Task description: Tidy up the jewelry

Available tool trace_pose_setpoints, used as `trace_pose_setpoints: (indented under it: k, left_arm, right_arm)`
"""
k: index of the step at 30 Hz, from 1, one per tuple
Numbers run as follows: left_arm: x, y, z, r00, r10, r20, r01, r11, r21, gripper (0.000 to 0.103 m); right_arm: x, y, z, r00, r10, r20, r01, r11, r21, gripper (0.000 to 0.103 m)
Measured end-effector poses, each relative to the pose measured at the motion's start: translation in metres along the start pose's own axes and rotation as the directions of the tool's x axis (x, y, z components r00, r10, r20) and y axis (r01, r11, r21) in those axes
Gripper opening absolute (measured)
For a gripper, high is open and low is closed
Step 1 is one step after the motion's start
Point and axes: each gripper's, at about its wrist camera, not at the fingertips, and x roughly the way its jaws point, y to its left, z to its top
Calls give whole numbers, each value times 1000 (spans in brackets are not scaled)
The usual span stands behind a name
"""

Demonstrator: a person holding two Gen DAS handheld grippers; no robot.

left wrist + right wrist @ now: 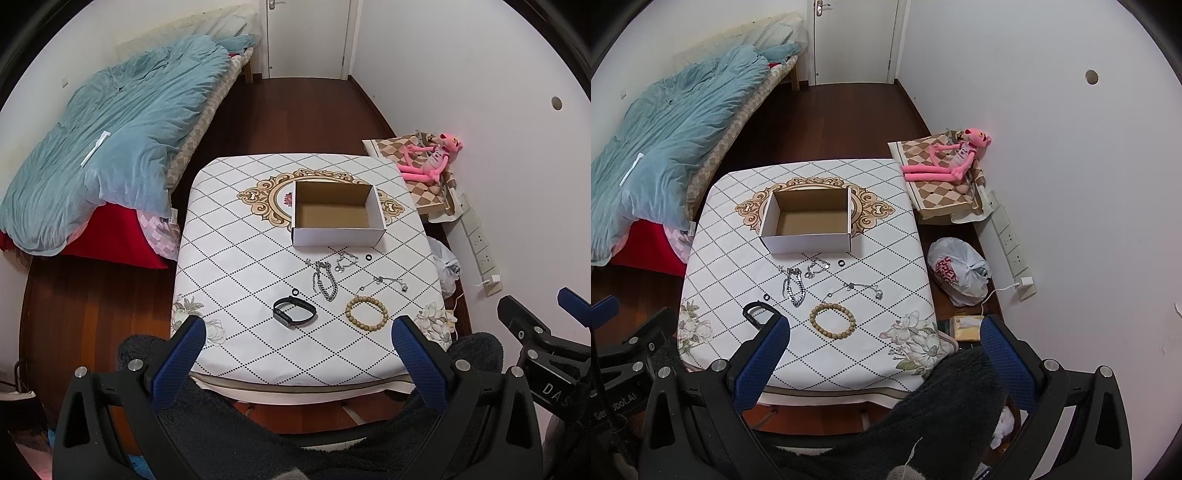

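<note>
Left gripper [298,363] jaws spread wide, right gripper [884,363] likewise, both empty

The right tool [884,354] is hanging wide open over the near edge of the surface [886,236]. An empty box [809,242] is sitting in the middle. A bead bracelet [833,320], silver chains [794,286] and a small black ring [841,263] are lying in front of it.
</note>
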Motion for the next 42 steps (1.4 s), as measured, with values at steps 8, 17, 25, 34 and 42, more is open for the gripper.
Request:
trace_pose_setpoints:
  k: [8, 17, 25, 34, 42]
  left_arm:
    - [-2, -2, 0, 1000, 5, 6, -5, 1000, 0, 103]
    - [-6, -1, 0, 1000, 7, 14, -7, 1000, 1, 103]
    - [-8, 0, 0, 1000, 9, 24, -9, 1000, 0, 103]
    - [-12, -1, -2, 1000, 7, 31, -7, 1000, 0, 103]
    - [-12, -2, -3, 999, 7, 34, -7, 1000, 1, 103]
  right_arm:
    - [-3, -1, 1, 1000, 5, 4, -5, 1000, -1, 103]
    - [-5, 0, 0, 1000, 10, 7, -10, 1000, 0, 103]
    - [-7, 0, 0, 1000, 10, 18, -10, 1000, -1, 103]
    - [-11, -4, 1, 999, 6, 33, -6, 1000, -1, 103]
    - [-12, -5, 1, 999, 7, 33, -7, 1000, 1, 103]
